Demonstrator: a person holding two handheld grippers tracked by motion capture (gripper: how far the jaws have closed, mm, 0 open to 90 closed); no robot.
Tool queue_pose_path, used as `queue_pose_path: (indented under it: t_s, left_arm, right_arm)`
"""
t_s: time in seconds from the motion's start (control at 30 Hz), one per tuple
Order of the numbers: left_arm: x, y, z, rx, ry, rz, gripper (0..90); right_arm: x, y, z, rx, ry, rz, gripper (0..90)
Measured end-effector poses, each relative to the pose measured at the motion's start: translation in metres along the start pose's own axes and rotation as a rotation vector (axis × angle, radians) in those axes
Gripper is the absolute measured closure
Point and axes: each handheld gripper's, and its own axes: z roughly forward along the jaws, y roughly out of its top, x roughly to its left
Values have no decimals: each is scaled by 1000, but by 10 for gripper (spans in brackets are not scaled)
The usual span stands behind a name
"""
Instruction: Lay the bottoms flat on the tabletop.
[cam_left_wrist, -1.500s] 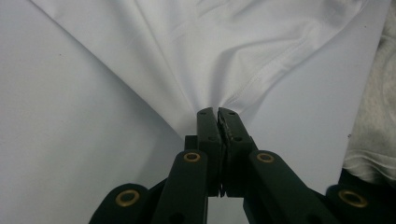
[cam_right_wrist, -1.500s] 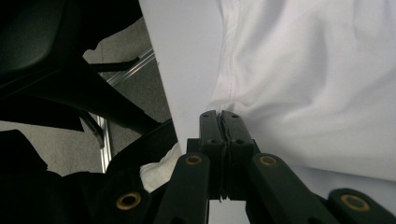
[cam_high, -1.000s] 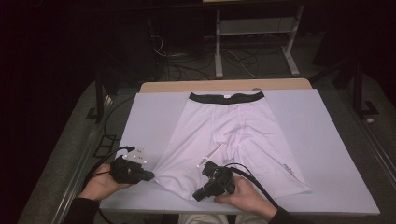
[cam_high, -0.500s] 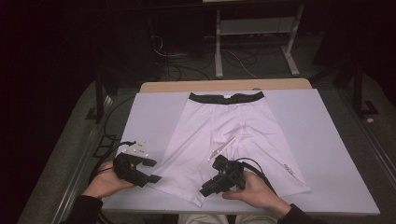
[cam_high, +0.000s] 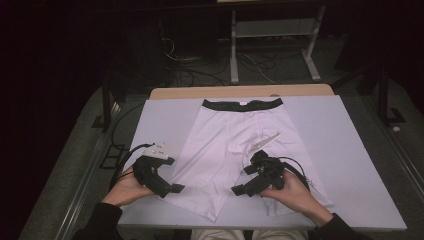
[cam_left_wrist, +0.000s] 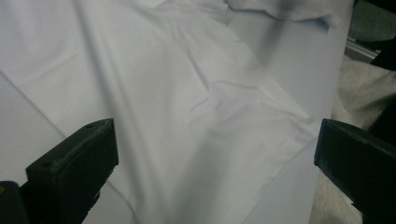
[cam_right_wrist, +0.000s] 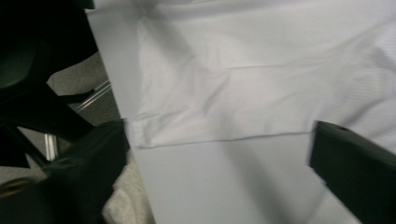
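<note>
1. The pair of white stretch-fabric shorts with a black waistband (cam_high: 235, 145) lies flat on the pale grey tabletop (cam_high: 350, 150), in the middle of it. The waistband is at the far edge and the two legs point toward the person.

2. The cloth looks mostly smoothed out. In the left tool's view I see some soft wrinkles near the hem of one leg (cam_left_wrist: 210, 121), and in the right tool's view the hem of the same leg (cam_right_wrist: 219, 135) runs quite straight, with bare tabletop beside it.

3. The left tool (cam_high: 170, 175) is at the outer edge of the left leg. Its jaws have just been opening and now stand wide apart; the fabric lies below them but nothing is gripped.

4. The right tool (cam_high: 245, 181) is above the inner side of the right leg, near the crotch. Its jaws have also just been opening, they are wide now, and no cloth is between them.

5. My judgement: the spreading and flattening of the shorts seems done, because both tools have let go and the garment lies in a tidy shape.

6. What is left, I think, is the folding itself, for example bringing one leg over the other. No fold is visible yet, so that step is not started.

7. Around the tabletop are a dark floor, cables and a metal frame (cam_high: 270, 40) behind.
</note>
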Motion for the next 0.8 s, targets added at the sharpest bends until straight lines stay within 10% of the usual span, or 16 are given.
queue_pose_path:
  t_s: [0.43,0.8]
  left_arm:
    - [-5,19,15,-147,25,0,0]
    - [-3,10,27,-313,62,-77,0]
  right_arm:
    - [-36,-19,-53,-124,-113,33,0]
    - [-61,-57,-87,-310,-156,80,0]
